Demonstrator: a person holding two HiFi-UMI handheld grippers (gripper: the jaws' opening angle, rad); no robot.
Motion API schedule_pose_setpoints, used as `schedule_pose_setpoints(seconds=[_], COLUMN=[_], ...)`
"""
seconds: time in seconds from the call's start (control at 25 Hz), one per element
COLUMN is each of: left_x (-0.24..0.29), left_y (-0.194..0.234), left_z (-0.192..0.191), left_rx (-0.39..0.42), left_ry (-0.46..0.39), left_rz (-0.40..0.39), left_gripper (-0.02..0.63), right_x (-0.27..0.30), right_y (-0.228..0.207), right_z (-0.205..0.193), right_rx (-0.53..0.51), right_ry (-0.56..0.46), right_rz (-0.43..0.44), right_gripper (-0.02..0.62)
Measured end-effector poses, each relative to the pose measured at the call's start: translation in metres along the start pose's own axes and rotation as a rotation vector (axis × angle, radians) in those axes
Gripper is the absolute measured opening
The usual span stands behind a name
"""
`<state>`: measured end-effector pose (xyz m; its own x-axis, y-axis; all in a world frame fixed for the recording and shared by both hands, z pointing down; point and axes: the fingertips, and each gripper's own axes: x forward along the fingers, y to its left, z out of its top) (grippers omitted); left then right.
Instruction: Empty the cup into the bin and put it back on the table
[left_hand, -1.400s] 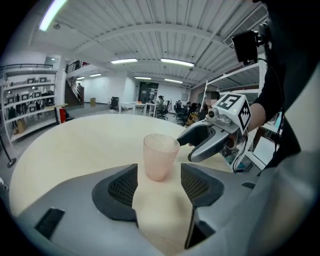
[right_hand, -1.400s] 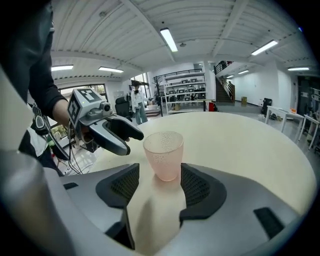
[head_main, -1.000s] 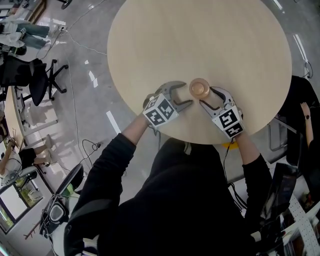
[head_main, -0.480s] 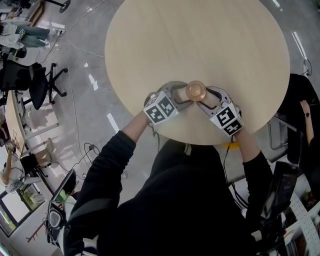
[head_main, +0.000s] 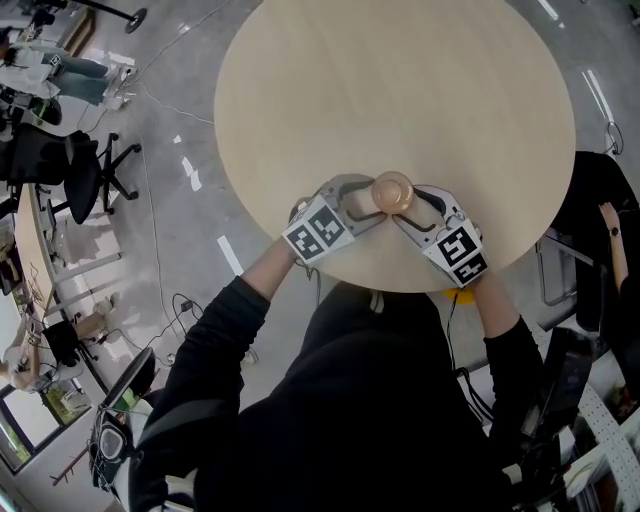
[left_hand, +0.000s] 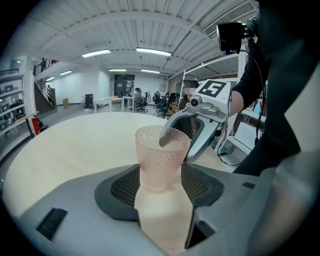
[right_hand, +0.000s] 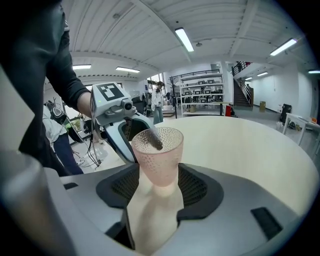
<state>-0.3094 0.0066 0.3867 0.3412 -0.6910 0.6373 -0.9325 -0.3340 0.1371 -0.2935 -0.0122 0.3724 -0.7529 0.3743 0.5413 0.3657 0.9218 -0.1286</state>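
A pink dimpled cup (head_main: 392, 192) stands upright near the front edge of the round wooden table (head_main: 400, 80). My left gripper (head_main: 376, 198) reaches it from the left and my right gripper (head_main: 408, 202) from the right, so their tips almost meet around it. In the left gripper view the cup (left_hand: 162, 156) rises just beyond the parted jaws, between the black pads. The right gripper view shows the same, with the cup (right_hand: 157, 154) at the mouth of the gap. A dark streak shows through the cup wall; I cannot tell what it is. No bin is in view.
The table's front edge (head_main: 390, 288) lies just behind both grippers, over grey floor. Black office chairs (head_main: 80, 170) stand far left, and a dark chair (head_main: 600, 230) sits at the right.
Both grippers have drawn in a little from each side, so their tips now sit against the cup. The cup still stands on the table.
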Motion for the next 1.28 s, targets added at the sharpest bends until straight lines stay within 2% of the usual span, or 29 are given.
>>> schedule_pose_setpoints(seconds=[0.2,0.36,0.6,0.76,0.92,1.08,1.28], left_x=[-0.019,-0.032,-0.056,-0.075,-0.089,-0.087,-0.072], left_y=[-0.027,-0.043,-0.075,-0.111,-0.135,-0.154,-0.188], left_z=[0.016,0.037,0.06,0.059,0.06,0.062,0.066], left_rx=[0.01,0.02,0.052,0.035,0.009,-0.011,-0.036], left_ry=[-0.078,-0.135,-0.233,-0.285,-0.331,-0.352,-0.337], left_rz=[-0.013,-0.052,-0.15,-0.217,-0.311,-0.379,-0.465], left_gripper=[0.273,0.273,0.273,0.273,0.273,0.272,0.273], right_x=[-0.021,-0.046,-0.08,-0.101,-0.116,-0.131,-0.16], right_y=[0.025,0.034,0.06,0.097,0.123,0.135,0.149], right_z=[0.012,0.025,0.039,0.041,0.042,0.033,0.013], right_rx=[0.006,0.069,0.159,0.195,0.284,0.332,0.39], right_ry=[-0.052,-0.119,-0.231,-0.28,-0.346,-0.385,-0.408], right_rz=[-0.006,-0.027,-0.105,-0.159,-0.239,-0.302,-0.364], right_gripper=[0.249,0.249,0.249,0.249,0.249,0.249,0.249])
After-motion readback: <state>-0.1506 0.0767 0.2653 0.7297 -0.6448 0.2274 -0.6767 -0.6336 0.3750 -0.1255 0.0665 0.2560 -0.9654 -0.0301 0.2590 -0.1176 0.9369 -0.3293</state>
